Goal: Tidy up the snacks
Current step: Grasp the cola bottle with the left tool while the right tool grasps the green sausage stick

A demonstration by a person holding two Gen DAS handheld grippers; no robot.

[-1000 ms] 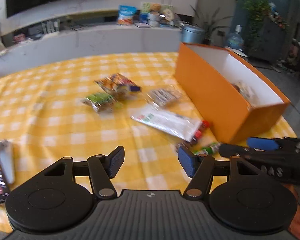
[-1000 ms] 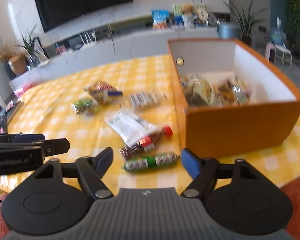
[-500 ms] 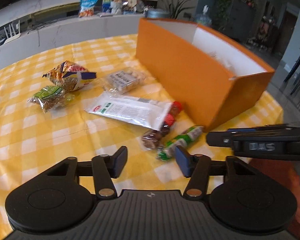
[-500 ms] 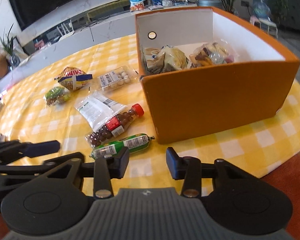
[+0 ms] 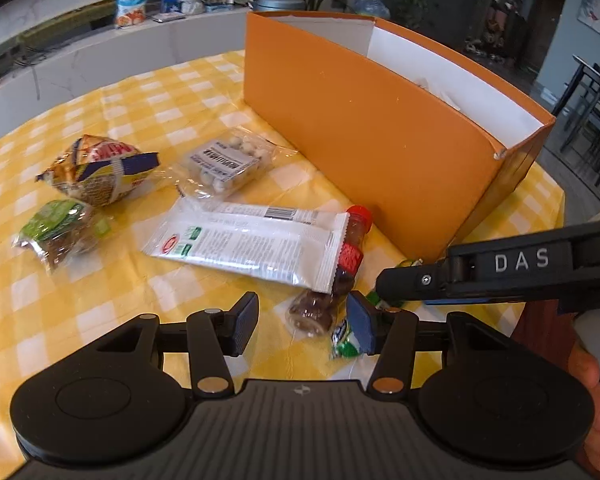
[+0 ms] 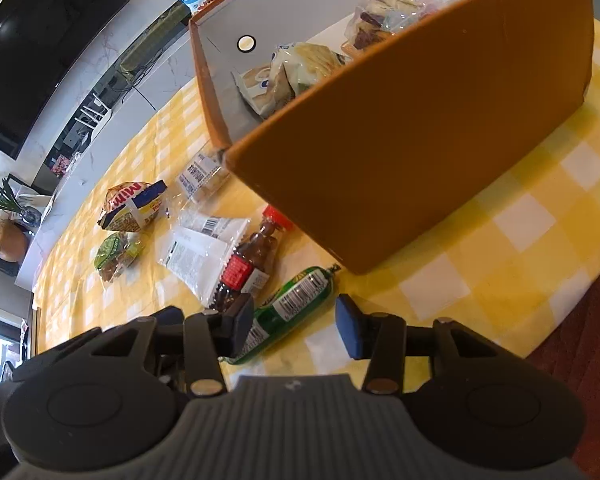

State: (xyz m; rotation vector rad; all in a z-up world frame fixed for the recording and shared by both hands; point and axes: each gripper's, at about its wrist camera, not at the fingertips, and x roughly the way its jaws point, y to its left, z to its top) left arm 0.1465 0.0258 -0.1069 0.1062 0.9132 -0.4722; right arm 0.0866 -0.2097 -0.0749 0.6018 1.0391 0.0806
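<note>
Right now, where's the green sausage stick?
The green sausage stick lies on the yellow checked tablecloth just off the orange box corner, beside the red-capped bottle, partly between the right gripper fingers, ungripped.

Checked table (image 5: 100, 304) w/ orange box (image 5: 360, 152), snack packs (image 5: 244, 240).

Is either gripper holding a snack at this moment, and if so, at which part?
No. The left gripper is open over the small red-capped bottle; the right gripper is open around the green sausage stick, not yet clamping it.
</note>
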